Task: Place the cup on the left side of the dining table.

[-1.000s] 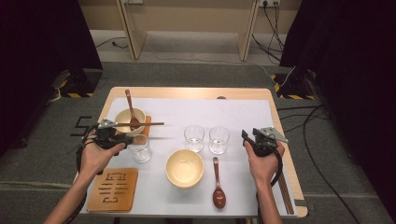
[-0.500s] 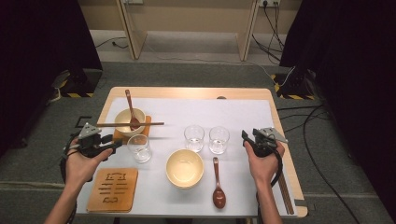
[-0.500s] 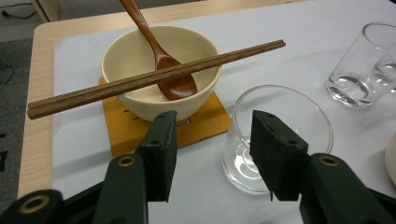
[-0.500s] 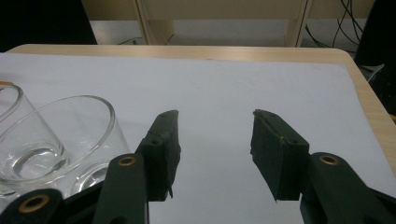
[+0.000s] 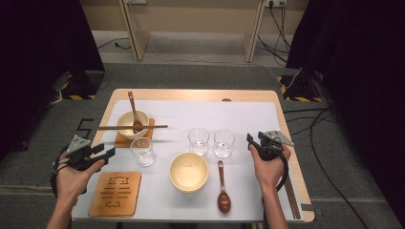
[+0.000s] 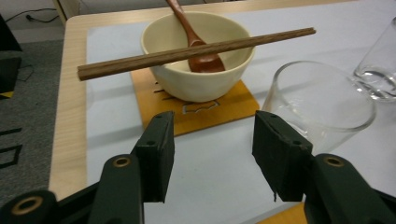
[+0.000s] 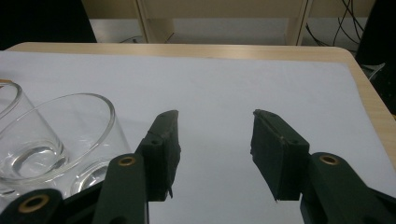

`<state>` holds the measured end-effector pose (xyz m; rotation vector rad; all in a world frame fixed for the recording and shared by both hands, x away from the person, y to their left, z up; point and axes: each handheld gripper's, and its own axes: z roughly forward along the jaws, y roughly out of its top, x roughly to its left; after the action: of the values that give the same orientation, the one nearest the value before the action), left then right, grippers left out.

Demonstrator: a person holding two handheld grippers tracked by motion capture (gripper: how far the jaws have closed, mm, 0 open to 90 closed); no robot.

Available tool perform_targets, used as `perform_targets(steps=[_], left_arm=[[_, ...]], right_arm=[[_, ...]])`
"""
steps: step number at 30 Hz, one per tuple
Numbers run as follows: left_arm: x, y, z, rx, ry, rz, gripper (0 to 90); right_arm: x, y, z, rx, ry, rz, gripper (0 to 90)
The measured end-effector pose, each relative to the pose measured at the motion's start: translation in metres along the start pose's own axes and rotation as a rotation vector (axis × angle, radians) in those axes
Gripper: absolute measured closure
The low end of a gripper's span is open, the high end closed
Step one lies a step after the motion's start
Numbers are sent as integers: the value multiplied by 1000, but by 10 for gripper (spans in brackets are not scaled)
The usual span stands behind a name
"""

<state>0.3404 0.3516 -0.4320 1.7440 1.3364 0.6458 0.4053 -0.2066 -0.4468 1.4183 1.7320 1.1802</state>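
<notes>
**Left gripper coming away from a glass set beside the bowl**

We are holding the left gripper (image 5: 107, 153) at the table's nine o'clock edge, its jaws empty; they have just been opening and are standing apart with nothing between them. The glass (image 5: 142, 151) we are working with is standing upright on the white mat (image 5: 248, 119), at three o'clock of that gripper and clear of it. From the left gripper view, the same glass (image 6: 322, 105) is sitting just past the right-hand jaw, untouched by either pad.

We are judging the placing step as finished: the glass is sitting at five o'clock of the bowl (image 5: 131, 123), which is carrying a wooden spoon (image 5: 134, 114) and a pair of chopsticks (image 5: 133, 127) across its rim and resting on a wooden coaster (image 5: 125, 141). Another place setting is waiting nearer us: an empty bowl (image 5: 189, 171), a spoon (image 5: 222, 188) and a bare coaster (image 5: 115, 193).

The next move is calling for a fresh target, probably one of the two glasses (image 5: 211, 141) at mid-table, and a level approach so the pads straddle the wall without tipping it.

The left hand (image 5: 71, 174) is lying low, wrist level, jaws pointing toward three o'clock. The right gripper (image 5: 253, 143) is hovering at the table's three o'clock side, jaws apart and empty, aimed toward the far edge.
</notes>
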Motion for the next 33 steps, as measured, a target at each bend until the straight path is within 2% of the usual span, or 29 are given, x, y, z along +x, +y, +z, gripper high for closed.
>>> perform_targets(steps=[6,9,18,33], left_arm=[[7,-11,0,-3,37,5,475],[11,-16,1,-13,48,-7,470],[18,-33,6,-9,44,-47,465],[21,-55,9,-5,58,-84,461]], right_arm=[[0,0,0,2,-1,-3,517],[0,0,0,1,-2,-2,517],[1,-1,2,5,0,-3,515],[2,-3,4,15,3,0,514]])
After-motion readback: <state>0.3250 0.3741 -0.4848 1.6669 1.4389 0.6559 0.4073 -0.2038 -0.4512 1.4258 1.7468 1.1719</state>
